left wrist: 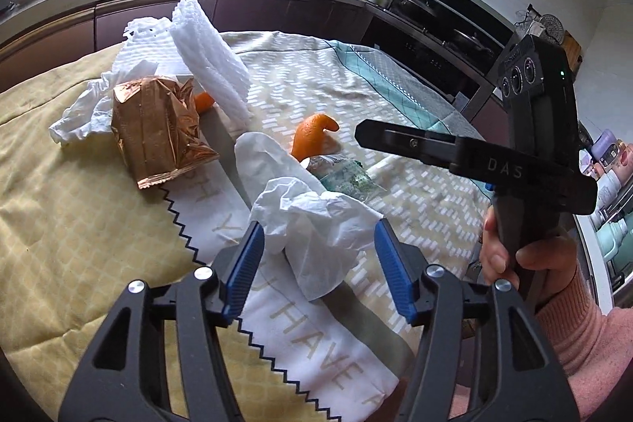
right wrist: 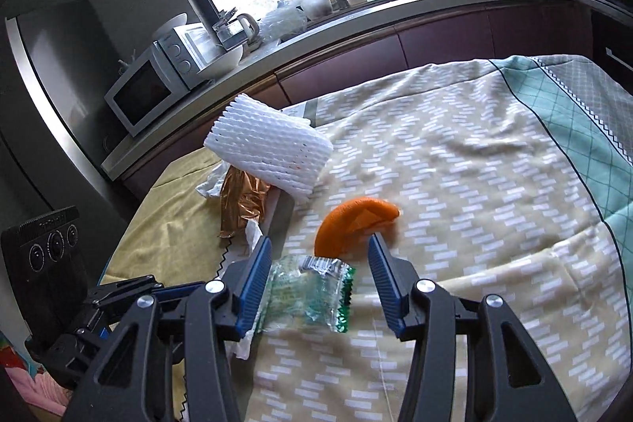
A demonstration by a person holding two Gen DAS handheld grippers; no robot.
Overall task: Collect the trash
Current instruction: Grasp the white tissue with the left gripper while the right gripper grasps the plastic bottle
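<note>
Blue pads of the left gripper (left wrist: 318, 265) stand apart around a crumpled tissue (left wrist: 312, 224), likely lining up a grab. Jaws of the right gripper (right wrist: 320, 281) also gape, a clear candy wrapper (right wrist: 312, 297) between them, untouched. Beyond lie orange peel (right wrist: 354, 226), foil bag (left wrist: 158, 133) and foam netting (right wrist: 269, 153).
</note>
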